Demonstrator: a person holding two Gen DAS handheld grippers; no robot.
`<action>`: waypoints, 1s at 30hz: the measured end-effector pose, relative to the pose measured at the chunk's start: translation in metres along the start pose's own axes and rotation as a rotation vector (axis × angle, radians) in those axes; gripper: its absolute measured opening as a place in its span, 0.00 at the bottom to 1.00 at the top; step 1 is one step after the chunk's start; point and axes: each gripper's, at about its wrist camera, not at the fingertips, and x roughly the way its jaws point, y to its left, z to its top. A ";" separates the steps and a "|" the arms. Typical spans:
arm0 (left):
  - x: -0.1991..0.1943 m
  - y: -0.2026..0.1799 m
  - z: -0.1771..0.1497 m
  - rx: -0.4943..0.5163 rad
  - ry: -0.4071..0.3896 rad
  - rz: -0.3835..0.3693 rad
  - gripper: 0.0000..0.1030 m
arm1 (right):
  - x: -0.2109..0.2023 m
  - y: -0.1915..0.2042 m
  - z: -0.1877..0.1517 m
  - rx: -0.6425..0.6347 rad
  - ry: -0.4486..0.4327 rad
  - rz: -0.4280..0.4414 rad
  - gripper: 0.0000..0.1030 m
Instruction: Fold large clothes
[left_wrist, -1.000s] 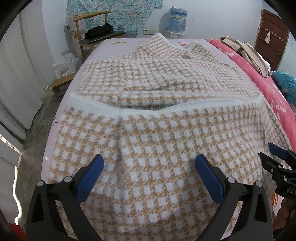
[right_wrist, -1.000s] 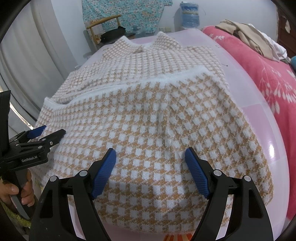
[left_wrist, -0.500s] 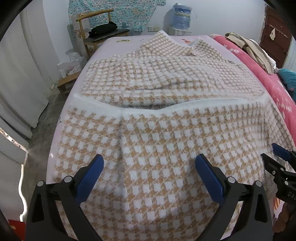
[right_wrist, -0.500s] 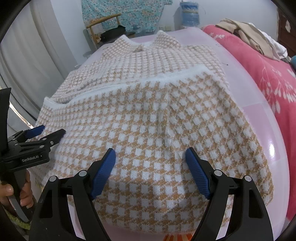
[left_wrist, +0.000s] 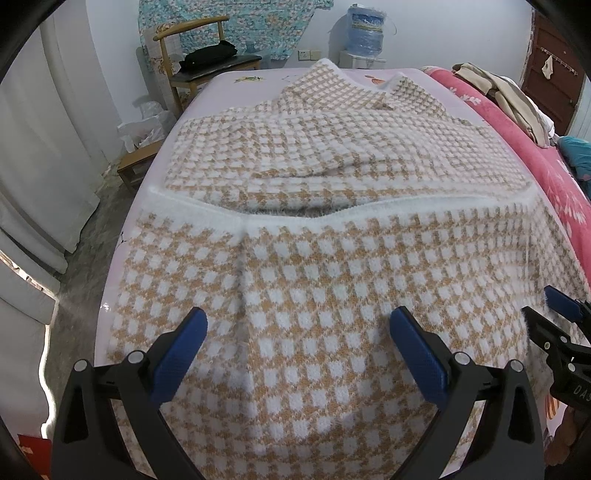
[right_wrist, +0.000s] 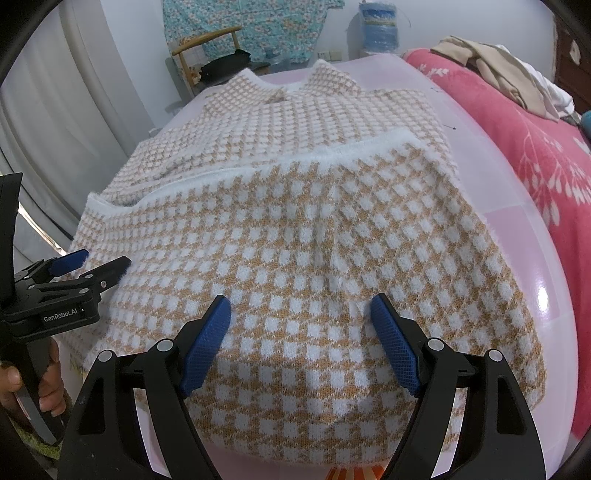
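Sweater (left_wrist: 303, 280), tan-and-white checked, spread flat on pink bed (right_wrist: 517, 236), lower half folded up ahead of both pairs of fingers. Left gripper (left_wrist: 298, 345) spread wide just above the knit, pinching nothing. Right gripper (right_wrist: 301, 325) likewise spread wide, holding nothing.

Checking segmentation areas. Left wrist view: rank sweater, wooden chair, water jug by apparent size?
1. sweater, fills most of the frame, nearest the camera
2. wooden chair
3. water jug

Chair and jug sit far back, so true sizes stay unsure.
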 end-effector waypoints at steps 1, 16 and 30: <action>0.000 0.000 0.000 0.000 0.000 0.000 0.95 | 0.000 0.000 0.000 0.000 0.000 0.001 0.73; 0.001 0.000 0.000 -0.001 0.002 0.001 0.95 | 0.001 0.000 0.001 0.002 0.002 -0.001 0.73; -0.011 0.016 0.008 0.033 -0.032 -0.084 0.94 | -0.003 0.001 0.005 -0.005 0.030 -0.016 0.73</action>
